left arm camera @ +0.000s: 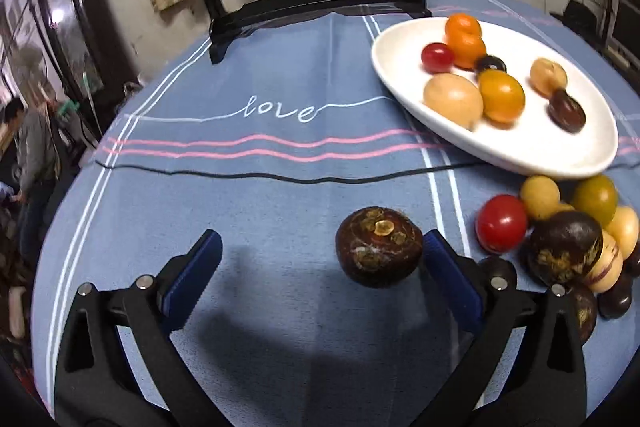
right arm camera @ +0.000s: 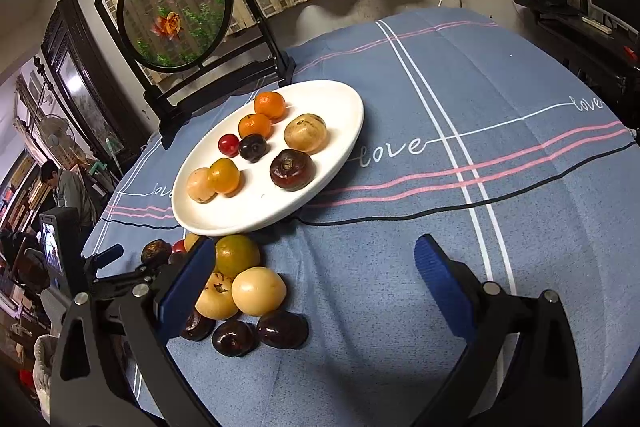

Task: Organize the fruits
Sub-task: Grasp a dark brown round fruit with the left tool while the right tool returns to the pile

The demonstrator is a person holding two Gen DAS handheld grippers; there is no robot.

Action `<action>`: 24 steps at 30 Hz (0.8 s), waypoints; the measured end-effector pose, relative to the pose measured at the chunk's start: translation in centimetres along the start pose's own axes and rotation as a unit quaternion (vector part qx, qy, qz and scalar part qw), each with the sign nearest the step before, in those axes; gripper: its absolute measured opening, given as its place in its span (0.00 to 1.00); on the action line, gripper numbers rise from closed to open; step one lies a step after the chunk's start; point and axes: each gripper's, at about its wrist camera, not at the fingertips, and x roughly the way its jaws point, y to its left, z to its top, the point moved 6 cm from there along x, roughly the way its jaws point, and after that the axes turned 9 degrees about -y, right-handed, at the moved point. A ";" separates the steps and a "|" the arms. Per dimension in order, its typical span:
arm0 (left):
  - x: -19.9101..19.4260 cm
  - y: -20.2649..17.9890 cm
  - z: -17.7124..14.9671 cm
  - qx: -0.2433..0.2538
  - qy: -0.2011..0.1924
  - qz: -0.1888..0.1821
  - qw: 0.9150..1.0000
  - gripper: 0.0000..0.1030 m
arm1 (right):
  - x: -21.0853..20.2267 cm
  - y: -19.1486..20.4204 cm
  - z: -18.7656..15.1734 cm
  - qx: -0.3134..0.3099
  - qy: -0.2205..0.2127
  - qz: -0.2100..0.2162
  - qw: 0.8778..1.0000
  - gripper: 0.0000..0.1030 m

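1. My left tool (left arm camera: pixel 320 259) is wide open, holding nothing; the dark fruit (left arm camera: pixel 379 247) rests on the worktop against its right finger.
2. Closing off-centre could roll it away.
3. My right tool (right arm camera: pixel 316 275) hangs open, empty.

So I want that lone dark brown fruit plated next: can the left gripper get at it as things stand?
Probably yes. The left gripper is open, and the dark brown fruit lies alone on the tablecloth between its fingers, close to the right finger. Nothing blocks it; the fruit pile sits aside.
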 end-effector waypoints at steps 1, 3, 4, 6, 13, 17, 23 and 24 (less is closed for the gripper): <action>-0.1 0.0 0.1 0.001 -0.003 -0.002 1.000 0.98 | 0.0 0.0 0.0 0.000 0.000 0.000 1.000 0.97; -0.4 -0.5 0.3 0.013 -0.012 -0.004 1.000 0.98 | 0.0 0.0 0.0 -0.001 0.001 0.001 1.000 0.97; -0.7 -0.9 0.4 0.022 -0.020 -0.006 1.000 0.98 | 0.1 0.0 -0.1 -0.002 0.002 0.001 1.000 0.97; -0.9 -1.2 0.5 0.028 -0.026 -0.009 0.999 0.98 | 0.2 0.0 -0.1 -0.001 0.004 0.001 1.000 0.97; -0.9 -1.7 0.6 0.023 -0.027 -0.043 0.998 0.89 | 0.3 0.4 -0.5 -0.006 0.010 0.008 1.000 0.97; -1.0 -1.9 0.5 0.024 -0.027 -0.048 0.998 0.85 | 0.5 1.0 -0.8 -0.022 0.016 0.007 1.000 0.97; -0.9 -2.1 0.4 0.020 -0.021 -0.062 0.998 0.68 | 0.6 0.8 -0.9 -0.020 0.018 0.005 1.000 0.97; -0.8 -2.1 0.3 0.019 -0.018 -0.064 0.998 0.65 | 0.6 0.9 -0.9 -0.021 0.018 0.006 1.000 0.97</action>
